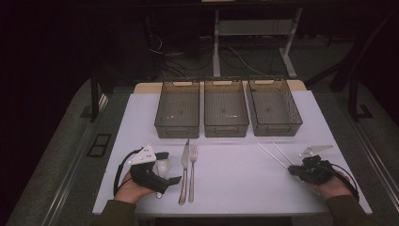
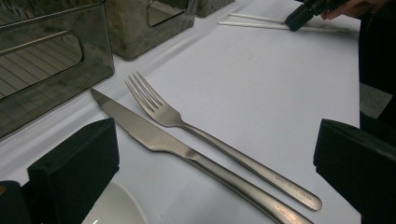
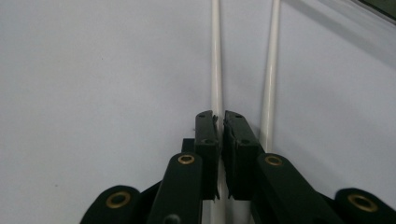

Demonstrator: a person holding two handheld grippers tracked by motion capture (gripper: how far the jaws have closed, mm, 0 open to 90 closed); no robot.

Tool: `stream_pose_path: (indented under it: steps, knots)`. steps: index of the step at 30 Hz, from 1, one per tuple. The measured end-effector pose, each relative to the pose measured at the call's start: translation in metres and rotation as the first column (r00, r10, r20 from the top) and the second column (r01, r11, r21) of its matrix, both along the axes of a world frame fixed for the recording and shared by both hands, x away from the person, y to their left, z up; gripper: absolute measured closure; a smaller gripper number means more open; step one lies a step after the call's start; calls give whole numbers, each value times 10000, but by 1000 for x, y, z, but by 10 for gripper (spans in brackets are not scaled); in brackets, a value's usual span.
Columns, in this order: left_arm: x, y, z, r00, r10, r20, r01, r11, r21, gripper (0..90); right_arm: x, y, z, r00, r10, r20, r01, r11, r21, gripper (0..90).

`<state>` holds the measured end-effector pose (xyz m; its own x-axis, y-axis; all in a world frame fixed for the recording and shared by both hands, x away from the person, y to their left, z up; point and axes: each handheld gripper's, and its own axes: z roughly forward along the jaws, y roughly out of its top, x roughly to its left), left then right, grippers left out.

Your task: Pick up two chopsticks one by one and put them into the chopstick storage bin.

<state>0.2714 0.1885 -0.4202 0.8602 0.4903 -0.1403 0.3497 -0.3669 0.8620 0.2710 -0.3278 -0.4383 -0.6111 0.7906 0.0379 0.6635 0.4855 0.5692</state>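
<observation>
White tabletop [image 1: 235, 174] carried three mesh bins [image 1: 225, 113] along the upper middle of the high view. Right gripper [image 3: 218, 116], lower right there, had its jaws pinched on the left chopstick [image 3: 215, 56]; second chopstick [image 3: 271, 70] lay just beside, free. Left gripper [image 1: 162, 167], lower left, had its jaws spread wide over a white spoon [image 1: 163, 167], beside the knife [image 1: 184, 172] and fork [image 1: 192, 172].

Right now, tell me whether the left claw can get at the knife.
Probably yes. The left claw stands open beside the knife, just to its left, with bare table between. The white dish beneath its jaws and the fork lying close along the knife's far side could crowd the grip.
</observation>
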Motion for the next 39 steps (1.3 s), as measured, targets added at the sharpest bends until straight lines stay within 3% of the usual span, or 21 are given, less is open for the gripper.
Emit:
stream_pose_path:
  steps: [3, 18, 29, 39]
  knots:
    - [0, 0, 0, 10000, 4, 9, -4, 10000, -7, 0, 0, -3, 5, 9999, -69, -101, 76, 9977, 670, 846]
    - [0, 0, 0, 10000, 8, 0, -8, 10000, 33, 0, 1, -5, 22, 9990, -45, 455, -43, 9816, 1909, 846]
    - [0, 0, 0, 10000, 35, -1, -35, 10000, -1, 0, 12, 4, 36, 9961, 150, 869, -349, 9720, 2324, 846]
    - [0, 0, 0, 10000, 80, 4, -80, 10000, -37, 0, 31, 26, 49, 9945, 267, 1015, -505, 9695, 2397, 846]
